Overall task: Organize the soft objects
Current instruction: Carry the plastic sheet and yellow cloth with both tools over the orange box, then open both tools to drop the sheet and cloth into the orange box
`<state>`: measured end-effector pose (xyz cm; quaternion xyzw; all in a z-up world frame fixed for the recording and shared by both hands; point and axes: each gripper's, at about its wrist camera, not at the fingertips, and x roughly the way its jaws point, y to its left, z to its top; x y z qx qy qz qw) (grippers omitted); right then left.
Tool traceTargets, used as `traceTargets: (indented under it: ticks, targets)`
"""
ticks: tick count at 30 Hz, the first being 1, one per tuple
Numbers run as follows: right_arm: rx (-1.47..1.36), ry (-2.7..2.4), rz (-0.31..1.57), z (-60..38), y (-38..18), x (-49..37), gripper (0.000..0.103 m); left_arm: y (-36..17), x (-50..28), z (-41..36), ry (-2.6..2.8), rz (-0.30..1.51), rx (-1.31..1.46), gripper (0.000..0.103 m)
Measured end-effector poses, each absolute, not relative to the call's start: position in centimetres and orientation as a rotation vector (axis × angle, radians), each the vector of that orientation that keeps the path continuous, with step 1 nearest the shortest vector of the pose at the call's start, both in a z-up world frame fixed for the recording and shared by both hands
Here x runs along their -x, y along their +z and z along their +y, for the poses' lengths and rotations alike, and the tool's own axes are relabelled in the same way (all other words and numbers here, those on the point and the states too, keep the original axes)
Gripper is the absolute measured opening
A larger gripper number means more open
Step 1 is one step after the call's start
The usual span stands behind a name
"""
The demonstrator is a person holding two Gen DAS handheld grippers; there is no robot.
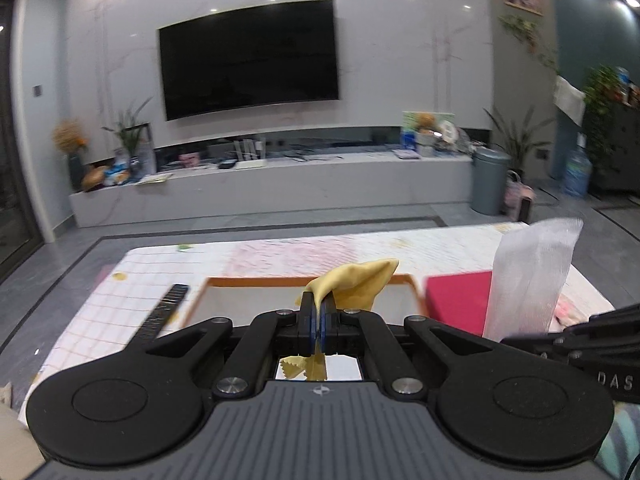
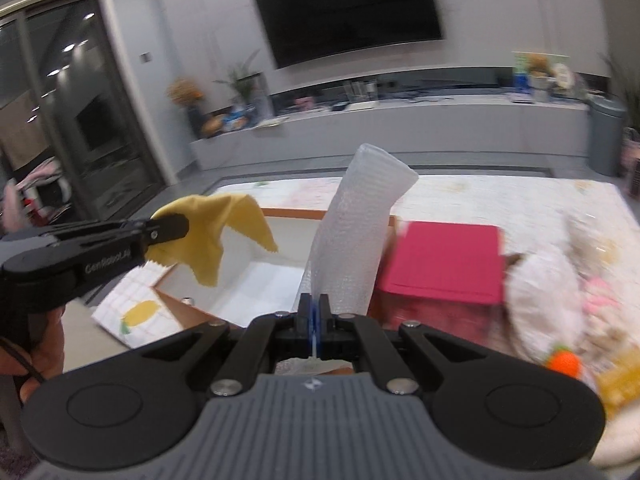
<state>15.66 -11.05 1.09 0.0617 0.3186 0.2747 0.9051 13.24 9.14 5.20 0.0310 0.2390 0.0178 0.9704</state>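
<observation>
My left gripper (image 1: 319,312) is shut on a yellow cloth (image 1: 360,284) and holds it above an open white box with an orange rim (image 1: 256,281). In the right wrist view the left gripper (image 2: 172,227) and the yellow cloth (image 2: 216,240) hang over the same box (image 2: 256,280). My right gripper (image 2: 315,312) is shut on a sheet of clear bubble wrap (image 2: 356,232) that stands upright above the box's right side. The bubble wrap also shows in the left wrist view (image 1: 528,276).
A pink box (image 2: 444,260) sits right of the white box on a checked tablecloth (image 1: 100,320). A plush toy with an orange carrot (image 2: 560,360) lies at the right. A black remote (image 1: 166,312) lies left of the box. A TV wall and cabinet stand beyond.
</observation>
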Motion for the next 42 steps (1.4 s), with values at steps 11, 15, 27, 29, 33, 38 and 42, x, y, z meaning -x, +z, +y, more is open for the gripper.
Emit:
traceTargets:
  ticks: [11, 15, 27, 29, 33, 38, 42]
  targets:
    - [-0.154, 0.776, 0.713, -4.5, 1.3, -21.5, 0.0, 4.8, -15.0, 15.4, 0.199, 0.501, -0.014, 0.002]
    - [-0.148, 0.817, 0.765, -1.5, 0.4, -23.6, 0.0, 3.5, -16.3, 17.6, 0.173, 0.554, 0.034, 0.002]
    - [-0.166, 0.734, 1.068, 3.8, -7.4, -29.4, 0.0, -3.4, -21.7, 19.8, 0.123, 0.799, 0.102, 0.002]
    - [-0.18, 0.742, 1.106, 4.4, -8.2, -30.0, 0.0, -3.8, -21.9, 19.9, 0.135, 0.817, 0.088, 0.002]
    - [-0.193, 0.75, 1.156, 5.8, -9.3, -30.5, 0.0, -4.2, -21.9, 20.1, 0.141, 0.851, 0.075, 0.002]
    - [-0.162, 0.741, 1.179, 6.7, -10.2, -30.8, 0.002, -4.3, -21.9, 20.1, 0.153, 0.874, 0.063, 0.004]
    - [-0.097, 0.731, 1.181, 7.1, -10.6, -30.4, 0.005, -4.6, -21.8, 20.2, 0.162, 0.884, 0.057, 0.006]
